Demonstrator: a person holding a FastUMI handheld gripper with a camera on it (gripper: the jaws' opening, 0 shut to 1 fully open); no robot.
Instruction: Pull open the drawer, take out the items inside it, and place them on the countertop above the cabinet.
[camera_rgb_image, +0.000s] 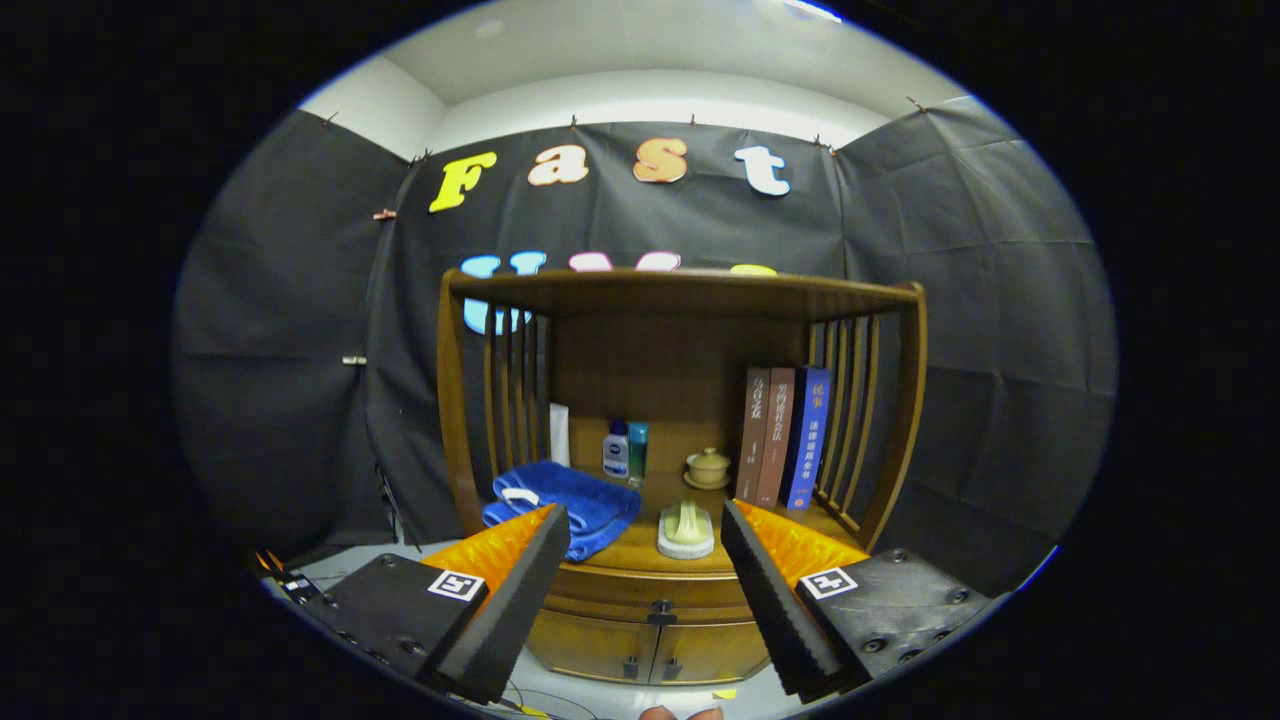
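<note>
The tongs (645, 560) stand wide apart and hold nothing; through the gap between their two fingers shows the front of a wooden cabinet (900, 400); the drawer (640, 592) sits shut just under the countertop (640, 548), its small dark knob (660, 607) between the fingers and a little beyond them; below it are two cabinet doors (650, 650) with small pulls; what lies inside the drawer cannot be seen.

The countertop is crowded; a folded blue towel (580, 505) lies at its front left corner, partly hidden behind the left finger; a pale soap on a white dish (686, 530) sits at the front edge near the middle, straight above the knob; farther back stand a small white bottle with a blue cap (616, 450) and a teal bottle (638, 452) side by side, touching or nearly so; a white upright object (559, 434) stands at the back left by the slats; a small lidded cream pot (708, 468) sits right of the bottles; three books (785, 438) stand upright against the right slatted side, two brown and one blue.

A wooden top shelf (680, 290) roofs the open space; black cloth (1000, 300) hangs behind and on both sides; the cabinet stands on a pale floor (560, 690).
</note>
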